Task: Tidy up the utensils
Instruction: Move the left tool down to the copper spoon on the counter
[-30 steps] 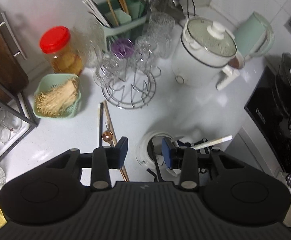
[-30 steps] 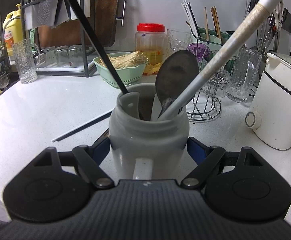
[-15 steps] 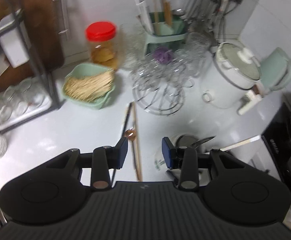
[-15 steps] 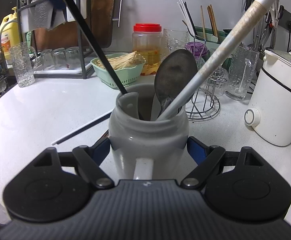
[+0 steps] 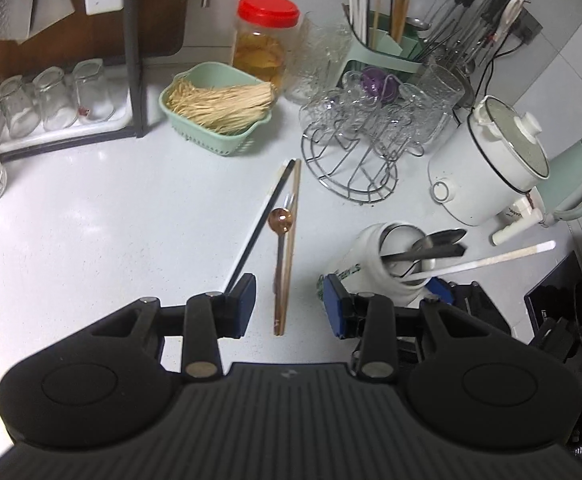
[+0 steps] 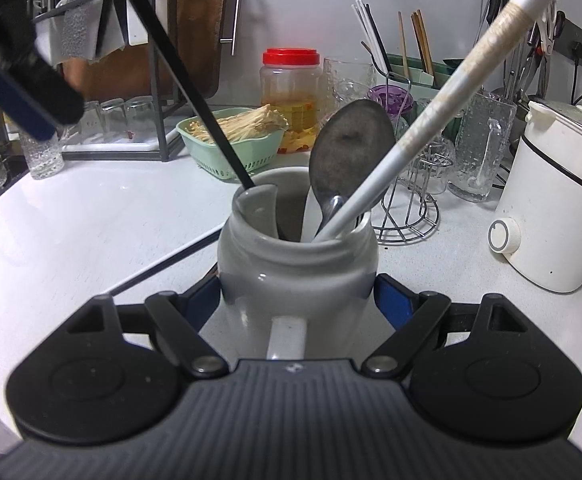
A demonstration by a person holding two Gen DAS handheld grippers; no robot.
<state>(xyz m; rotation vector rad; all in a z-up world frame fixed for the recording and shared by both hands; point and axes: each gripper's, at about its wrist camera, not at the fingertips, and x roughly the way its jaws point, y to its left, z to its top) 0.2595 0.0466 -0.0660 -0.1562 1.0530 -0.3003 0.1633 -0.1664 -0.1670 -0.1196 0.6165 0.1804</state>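
My right gripper (image 6: 297, 296) is shut on a white ceramic utensil jar (image 6: 297, 264) that stands on the white counter. The jar holds a metal spoon (image 6: 349, 156), a white chopstick (image 6: 455, 108) and a black chopstick (image 6: 179, 76). In the left wrist view the jar (image 5: 375, 264) sits at the right. My left gripper (image 5: 291, 306) is open and empty, above a wooden chopstick (image 5: 291, 236), a copper spoon (image 5: 280, 220) and a black chopstick (image 5: 263, 220) lying on the counter. One left finger (image 6: 23, 96) shows at the right wrist view's upper left.
A green basket of sticks (image 5: 219, 108), a red-lidded jar (image 5: 265, 40), a wire glass rack (image 5: 365, 136), a green utensil caddy (image 5: 383, 48) and a white cooker (image 5: 491, 160) stand behind. A dish rack with glasses (image 5: 51, 100) is at the left.
My left gripper has swung left and down toward the utensils lying on the counter, which now sit between its fingers. The right gripper and jar stay still.
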